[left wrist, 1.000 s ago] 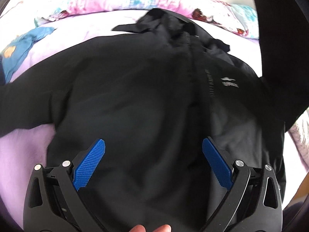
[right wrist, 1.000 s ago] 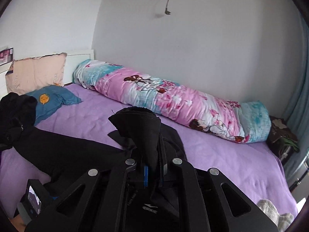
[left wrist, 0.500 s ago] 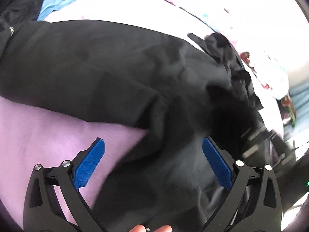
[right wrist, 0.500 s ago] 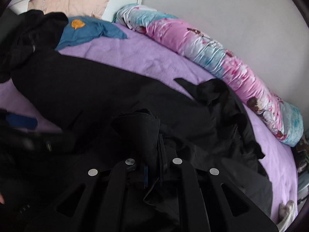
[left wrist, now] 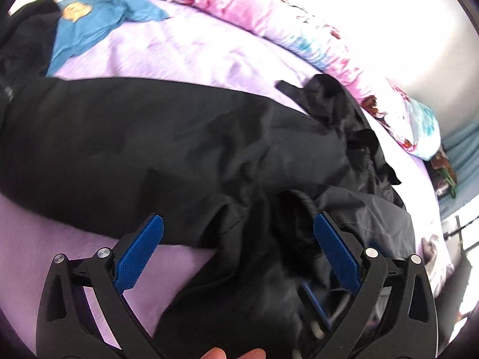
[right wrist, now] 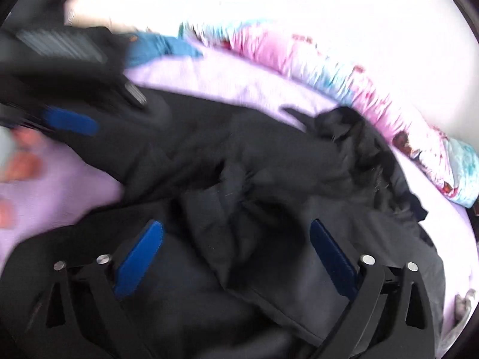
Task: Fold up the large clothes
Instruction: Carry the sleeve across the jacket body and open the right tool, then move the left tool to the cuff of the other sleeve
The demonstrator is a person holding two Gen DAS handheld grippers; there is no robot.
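Dropped onto jacket (right wrist: 239,185) mid-bed (right wrist: 209,77): sleeve (right wrist: 239,209), right gripper (right wrist: 236,251) fingers just sprung apart, released. Left gripper (left wrist: 238,254) fingers spread, empty. Fold half-done.

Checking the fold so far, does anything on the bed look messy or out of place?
Yes. The black jacket lies crumpled on the purple bedsheet, not flat: its sleeve is bunched on the middle and the collar end is rumpled. Another dark garment is heaped beside the blue pillow.
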